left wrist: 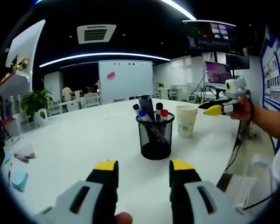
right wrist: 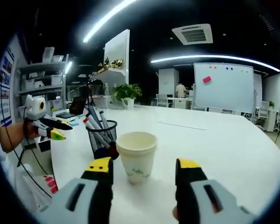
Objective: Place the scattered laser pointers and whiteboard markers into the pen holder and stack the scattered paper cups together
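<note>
Finishing: both grippers, left gripper (left wrist: 143, 169) and right gripper (right wrist: 144, 170), released, empty; withdraw slowly, avoid nudging pen holder (left wrist: 155, 137) beside paper cups (right wrist: 136, 156).

Office: whiteboard (left wrist: 126, 78), monitors (left wrist: 218, 72), ceiling vent (left wrist: 96, 33).

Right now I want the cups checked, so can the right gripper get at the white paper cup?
Probably yes: the white paper cup stands just ahead of the open right gripper, nothing between.

Bright ceiling strip lights (left wrist: 102, 56) — glare, soft focus, bowed fisheye edges.
</note>
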`<state>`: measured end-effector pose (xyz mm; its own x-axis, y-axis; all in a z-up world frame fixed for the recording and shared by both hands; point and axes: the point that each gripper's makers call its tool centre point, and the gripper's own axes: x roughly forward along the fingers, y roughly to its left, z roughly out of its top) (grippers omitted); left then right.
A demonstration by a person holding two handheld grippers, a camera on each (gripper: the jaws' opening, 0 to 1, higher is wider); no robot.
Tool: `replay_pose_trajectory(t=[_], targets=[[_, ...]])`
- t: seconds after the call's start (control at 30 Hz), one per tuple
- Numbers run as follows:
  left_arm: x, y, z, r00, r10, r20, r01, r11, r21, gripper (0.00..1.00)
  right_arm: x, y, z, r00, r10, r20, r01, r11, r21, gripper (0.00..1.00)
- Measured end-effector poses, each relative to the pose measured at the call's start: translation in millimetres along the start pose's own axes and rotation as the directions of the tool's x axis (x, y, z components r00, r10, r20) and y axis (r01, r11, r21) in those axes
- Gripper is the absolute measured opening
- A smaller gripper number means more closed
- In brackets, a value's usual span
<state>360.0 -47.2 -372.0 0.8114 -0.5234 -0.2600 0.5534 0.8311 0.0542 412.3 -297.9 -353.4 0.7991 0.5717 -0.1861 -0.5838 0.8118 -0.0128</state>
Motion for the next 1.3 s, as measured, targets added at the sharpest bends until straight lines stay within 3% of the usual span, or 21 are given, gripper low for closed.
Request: replay_pose_trajectory(t=[0.57, 0.9, 0.93, 1.13, 1.3], targets=[[-3.2, 0.5, -2.1, 1.0, 0.008, -0.029, -0.008, 1.0, 0.002, 0.44, -15.0, -9.1, -4.6, 0.996, -0.009, -0.093, 0.008, 1.0, -0.013, 0.52], [-7.6, 3.5, -7.3, 0.998, 0.022, -0.054, -0.023, 1.0, -0.002, 0.44, -22.3, -10.0, -5.4, 0.989, 0.022, -0.144, -0.025, 0.999, -0.02, 0.52], [-8.0, 3.3, -7.4, 0.998, 0.022, -0.057, -0.022, 1.0, -0.003, 0.44, -23.3, -7.2, -1.9, 0.99, 0.027, -0.135, -0.024, 0.999, 0.022, 0.52], [-8.8, 3.9, -7.8, 0.997, 0.026, -0.069, -0.026, 1.0, -0.002, 0.44, -29.6, -8.5, 10.9, 0.992, -0.002, -0.128, 0.006, 0.999, 0.034, 0.51], [-8.5, 3.2, -8.1, 0.997, 0.024, -0.075, -0.024, 1.0, -0.002, 0.44, -36.8, -9.2, 10.5, 0.988, -0.021, -0.151, 0.026, 0.999, 0.036, 0.51]])
